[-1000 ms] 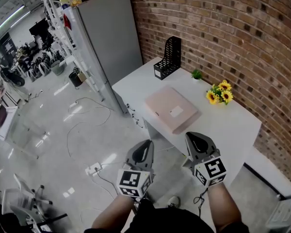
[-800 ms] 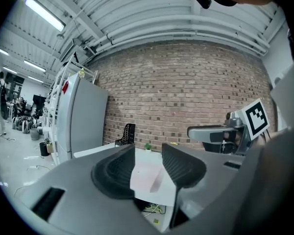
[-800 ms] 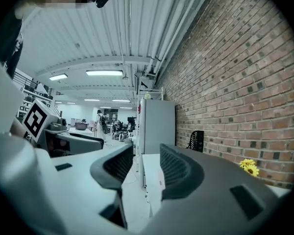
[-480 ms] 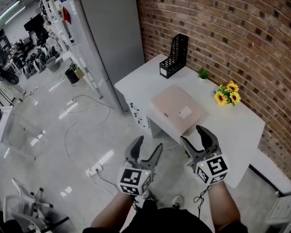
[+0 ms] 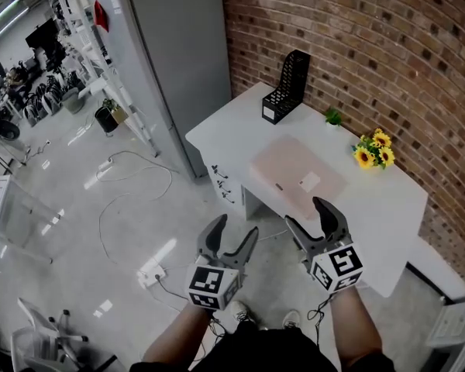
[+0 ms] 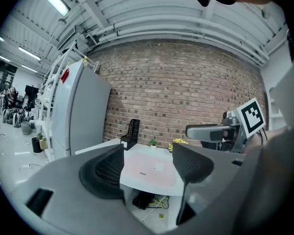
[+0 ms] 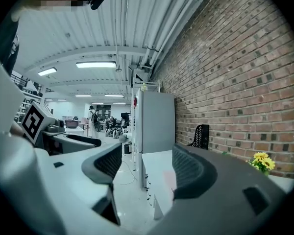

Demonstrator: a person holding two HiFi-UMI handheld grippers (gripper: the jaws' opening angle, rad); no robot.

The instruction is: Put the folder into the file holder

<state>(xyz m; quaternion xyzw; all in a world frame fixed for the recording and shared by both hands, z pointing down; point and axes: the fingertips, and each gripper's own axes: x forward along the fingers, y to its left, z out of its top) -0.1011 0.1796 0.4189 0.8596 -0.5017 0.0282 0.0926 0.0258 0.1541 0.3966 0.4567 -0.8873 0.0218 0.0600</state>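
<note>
head view, tongs: left gripper (image 5: 236, 227) and right gripper (image 5: 304, 214) sit side by side at the bottom centre. Both have just been opening and now gape wide with nothing in them, and both are well short of the white desk (image 5: 231, 134).
head view, folder: the flat, pale pink rectangular folder (image 5: 294, 175) lies mid-desk, just right of centre frame. It's well apart from the black mesh file holder (image 5: 288, 84), which stands upright at the desk's upper-left end by the brick wall (image 5: 387, 60).
head view, which way it points: the long axis runs from upper left to lower right, roughly along the desk. A white label sits toward its lower-right end. One short end already aims loosely at the file holder.
left gripper view: jaws spread and empty. The folder shows between them in the distance, lower centre, with the file holder just left of it.
right gripper view: same deal, jaws apart with nothing gripped. Only the desk's near edge and a faint pink strip show in the gap. The file holder is small at the right.
doing it well (my guess): this is the reach-in. I'd come in low at the folder's near long edge with one gripper toward each end and pinch the edge. Then stand it up and feed the short end into the file holder's open top.
</note>
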